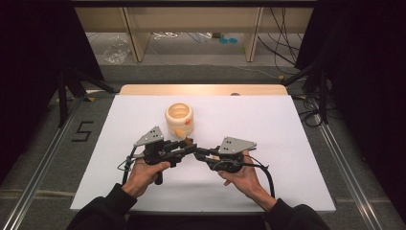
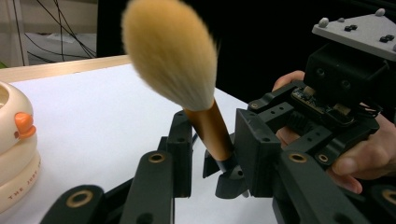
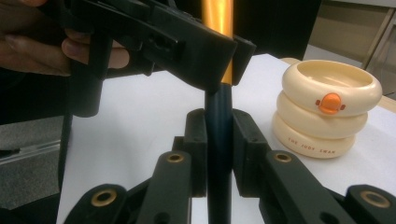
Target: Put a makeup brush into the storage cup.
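Both grippers' fingers clamp one makeup brush (bristles up).

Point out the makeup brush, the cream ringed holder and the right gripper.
brush (image 2: pixel 170 51), left gripper view, on the bristle head.
holder (image 3: pixel 327 109), right gripper view, on its middle ring.
right gripper (image 3: pixel 219 140), right gripper view, midway between its jaws, on the dark handle.

You had one makeup brush, one cream ringed holder, two tongs and one bench.
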### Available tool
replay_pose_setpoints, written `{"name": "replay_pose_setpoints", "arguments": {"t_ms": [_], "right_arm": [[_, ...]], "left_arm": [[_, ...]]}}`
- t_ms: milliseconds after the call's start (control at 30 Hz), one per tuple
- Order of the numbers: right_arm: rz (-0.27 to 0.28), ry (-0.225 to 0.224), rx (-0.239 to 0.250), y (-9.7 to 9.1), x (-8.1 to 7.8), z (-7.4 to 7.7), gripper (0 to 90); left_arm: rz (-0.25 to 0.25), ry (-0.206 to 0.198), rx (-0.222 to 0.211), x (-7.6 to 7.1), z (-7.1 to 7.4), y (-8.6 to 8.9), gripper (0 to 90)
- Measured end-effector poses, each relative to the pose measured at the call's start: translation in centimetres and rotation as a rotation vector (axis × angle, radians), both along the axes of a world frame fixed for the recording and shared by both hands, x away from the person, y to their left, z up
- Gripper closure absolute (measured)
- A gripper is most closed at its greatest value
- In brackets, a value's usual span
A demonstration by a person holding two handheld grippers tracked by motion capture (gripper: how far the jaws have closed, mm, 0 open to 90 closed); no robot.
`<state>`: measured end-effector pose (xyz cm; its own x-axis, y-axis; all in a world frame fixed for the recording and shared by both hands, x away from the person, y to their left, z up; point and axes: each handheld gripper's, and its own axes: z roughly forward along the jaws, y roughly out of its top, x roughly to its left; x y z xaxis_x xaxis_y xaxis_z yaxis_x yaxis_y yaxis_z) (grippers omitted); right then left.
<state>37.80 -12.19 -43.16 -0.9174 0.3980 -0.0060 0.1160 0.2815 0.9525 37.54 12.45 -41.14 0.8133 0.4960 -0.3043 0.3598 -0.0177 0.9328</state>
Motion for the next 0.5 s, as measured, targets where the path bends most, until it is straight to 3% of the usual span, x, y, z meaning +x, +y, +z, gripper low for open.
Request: {"name": "replay_pose_setpoints", "arguments": {"t_ms": [233, 333, 500], "right_arm": [[0.007, 0.013, -0.005, 0.23, -0.08, -0.09, 78.4], [0.009, 0.010, -0.004, 0.36, -0.08, -0.17, 78.4], [0.012, 0.002, -0.001, 0.47, -0.09, -0.22, 78.4]], "left_arm": [[-0.006, 0.014, -0.021, -0.09, 0.04, -0.01, 73.8], [-0.035, -0.009, -0.015, 0.00, 0.04, -0.01, 75.8], [-0.024, -0.001, -0.023, -0.29, 0.15, -0.21, 77.1]]}}
